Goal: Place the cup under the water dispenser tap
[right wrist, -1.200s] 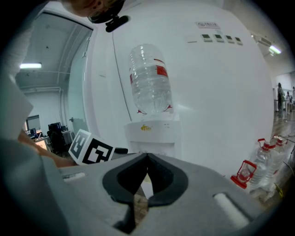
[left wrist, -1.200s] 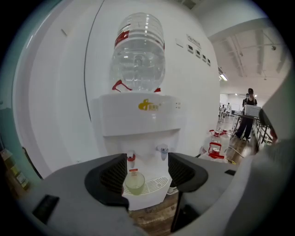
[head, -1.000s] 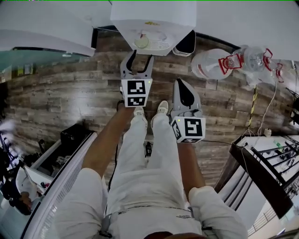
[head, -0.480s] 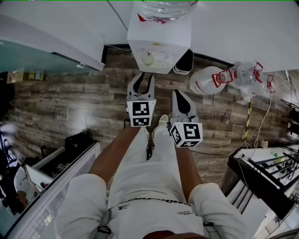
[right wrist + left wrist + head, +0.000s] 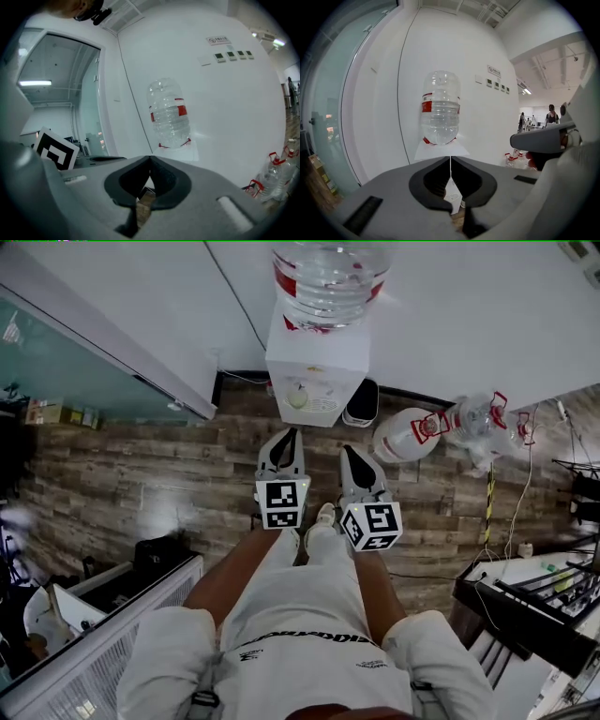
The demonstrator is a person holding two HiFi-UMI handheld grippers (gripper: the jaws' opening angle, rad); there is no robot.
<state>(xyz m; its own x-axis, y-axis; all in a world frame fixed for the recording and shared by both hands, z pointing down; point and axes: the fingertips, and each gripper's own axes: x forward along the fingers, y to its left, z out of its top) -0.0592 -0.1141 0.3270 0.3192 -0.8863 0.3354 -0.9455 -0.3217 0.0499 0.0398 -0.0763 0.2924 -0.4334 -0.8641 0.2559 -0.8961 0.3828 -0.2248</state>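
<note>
The white water dispenser (image 5: pixel 317 371) stands against the wall with a clear bottle (image 5: pixel 328 277) upside down on top. A pale cup (image 5: pixel 298 397) stands on its drip tray, on the tray's left part. In the head view my left gripper (image 5: pixel 284 435) hangs in front of the dispenser, short of the cup; its jaws have just been closing and are now shut with nothing between them. Beside it my right gripper (image 5: pixel 349 452) is shut and empty too. Each gripper view looks over shut jaws, left gripper (image 5: pixel 450 161) and right gripper (image 5: pixel 150 161), at the bottle (image 5: pixel 440 108) (image 5: pixel 169 115).
Two spare water bottles (image 5: pixel 412 434) (image 5: pixel 480 423) lie on the wooden floor right of the dispenser. A black bin (image 5: pixel 361 401) sits against its right side. A glass partition (image 5: pixel 75 362) runs along the left. A white rack (image 5: pixel 94 652) and a black stand (image 5: pixel 525 606) flank the person's legs.
Both grippers have risen and drawn closer together in front of the dispenser. The left jaws went from wide open to shut. More of the bottle on top shows in the head view.
</note>
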